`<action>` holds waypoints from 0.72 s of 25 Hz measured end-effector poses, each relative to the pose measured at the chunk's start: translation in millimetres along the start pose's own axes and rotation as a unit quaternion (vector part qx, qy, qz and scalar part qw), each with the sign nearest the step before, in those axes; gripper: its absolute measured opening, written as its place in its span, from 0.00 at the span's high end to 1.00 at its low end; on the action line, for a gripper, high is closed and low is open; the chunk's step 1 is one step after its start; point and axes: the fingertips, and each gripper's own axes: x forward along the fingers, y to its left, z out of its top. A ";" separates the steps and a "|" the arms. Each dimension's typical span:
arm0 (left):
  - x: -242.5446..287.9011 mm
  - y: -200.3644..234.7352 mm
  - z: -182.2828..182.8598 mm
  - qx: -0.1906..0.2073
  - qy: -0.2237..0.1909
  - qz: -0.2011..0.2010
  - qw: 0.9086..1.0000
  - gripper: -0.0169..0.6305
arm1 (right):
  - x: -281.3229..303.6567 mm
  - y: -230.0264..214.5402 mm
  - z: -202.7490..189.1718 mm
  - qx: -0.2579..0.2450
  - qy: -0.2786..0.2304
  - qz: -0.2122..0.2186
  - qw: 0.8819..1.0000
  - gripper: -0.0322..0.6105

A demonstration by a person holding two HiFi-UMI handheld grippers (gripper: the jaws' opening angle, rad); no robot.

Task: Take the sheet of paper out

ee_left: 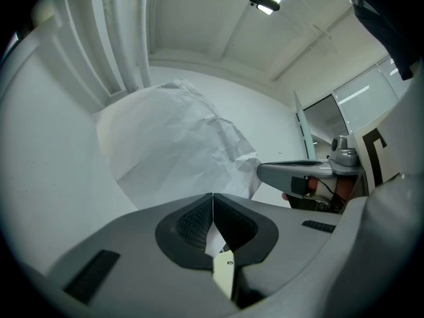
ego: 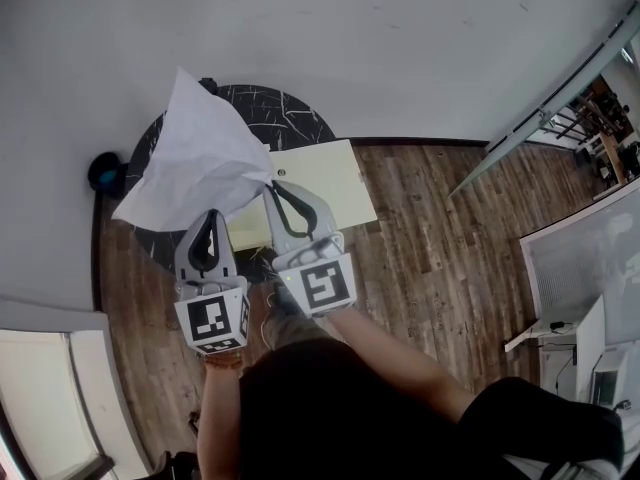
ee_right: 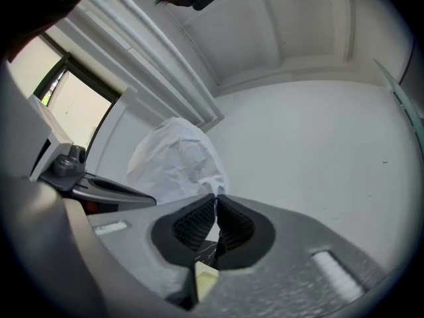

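A crumpled white sheet of paper [ego: 195,158] hangs in the air above a round black marbled table [ego: 295,118]. My left gripper [ego: 212,213] is shut on the sheet's lower edge. My right gripper [ego: 270,183] is shut on its right corner. In the left gripper view the paper [ee_left: 175,144] spreads out ahead of the closed left gripper [ee_left: 212,196], with a strip of it pinched between the pads. In the right gripper view the paper [ee_right: 175,161] rises just beyond the closed right gripper [ee_right: 216,196]. A pale yellow folder [ego: 325,178] lies flat on the table under the right gripper.
A dark round object [ego: 105,171] sits on the floor left of the table. Wood flooring [ego: 430,248] stretches to the right toward a white desk [ego: 580,268]. A white wall [ego: 400,48] stands behind the table. A window ledge [ego: 50,388] is at lower left.
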 end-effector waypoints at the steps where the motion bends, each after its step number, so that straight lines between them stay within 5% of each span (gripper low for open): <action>1: -0.3 -0.3 -0.5 0.000 0.000 0.001 1.000 0.96 | -0.7 0.1 -1.2 0.001 0.002 0.001 1.000 0.94; 18: 8.3 -14.4 -18.9 0.039 0.038 -0.018 0.998 0.96 | -4.9 -7.3 -37.7 0.008 0.035 0.032 0.999 0.94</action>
